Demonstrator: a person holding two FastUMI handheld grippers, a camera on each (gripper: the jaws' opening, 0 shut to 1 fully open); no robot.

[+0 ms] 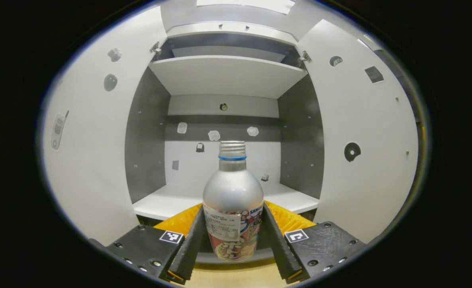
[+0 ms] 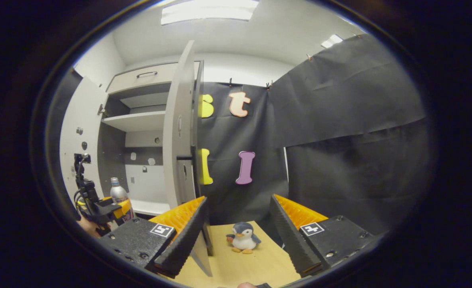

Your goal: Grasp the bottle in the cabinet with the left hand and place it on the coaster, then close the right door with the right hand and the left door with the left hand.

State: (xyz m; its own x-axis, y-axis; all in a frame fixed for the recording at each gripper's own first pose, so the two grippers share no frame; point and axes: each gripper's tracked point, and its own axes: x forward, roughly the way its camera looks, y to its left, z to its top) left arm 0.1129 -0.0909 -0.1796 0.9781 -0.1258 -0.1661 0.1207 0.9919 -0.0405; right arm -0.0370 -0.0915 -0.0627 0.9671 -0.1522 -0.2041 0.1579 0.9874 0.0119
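Observation:
A silver metal bottle (image 1: 232, 188) with a blue neck ring and a printed label stands upright between the fingers of my left gripper (image 1: 232, 206), which is shut on its lower body. It hangs just in front of the open cabinet's lower shelf (image 1: 168, 202). In the right gripper view the same bottle (image 2: 118, 194) shows at the far left in the left gripper (image 2: 108, 210), before the cabinet. My right gripper (image 2: 239, 199) is open over the table with nothing between its fingers. The cabinet's left door (image 1: 96, 160) and right door (image 1: 363, 120) both stand wide open.
A small penguin toy (image 2: 243, 238) sits on the tan table top (image 2: 259, 264) ahead of the right gripper. The right door's edge (image 2: 178, 132) stands just left of that gripper. An upper shelf (image 1: 228, 74) spans the cabinet.

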